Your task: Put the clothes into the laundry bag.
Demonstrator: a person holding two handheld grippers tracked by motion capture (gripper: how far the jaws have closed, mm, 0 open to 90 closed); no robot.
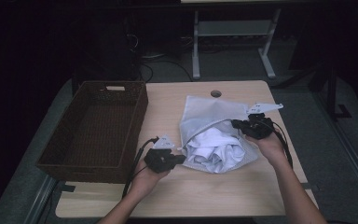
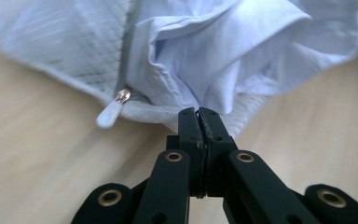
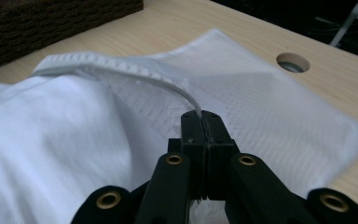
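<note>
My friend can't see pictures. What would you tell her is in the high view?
Two hand-held black grippers, the left gripper and the right gripper, are both shut on the edges of a white mesh zip bag with white crumpled cloth inside, on a light wooden table. A dark brown woven basket sits to the left.

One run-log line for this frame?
left gripper: shut on mesh bag edge | right gripper: shut on bag's zipper edge | white garment: in bag
</note>
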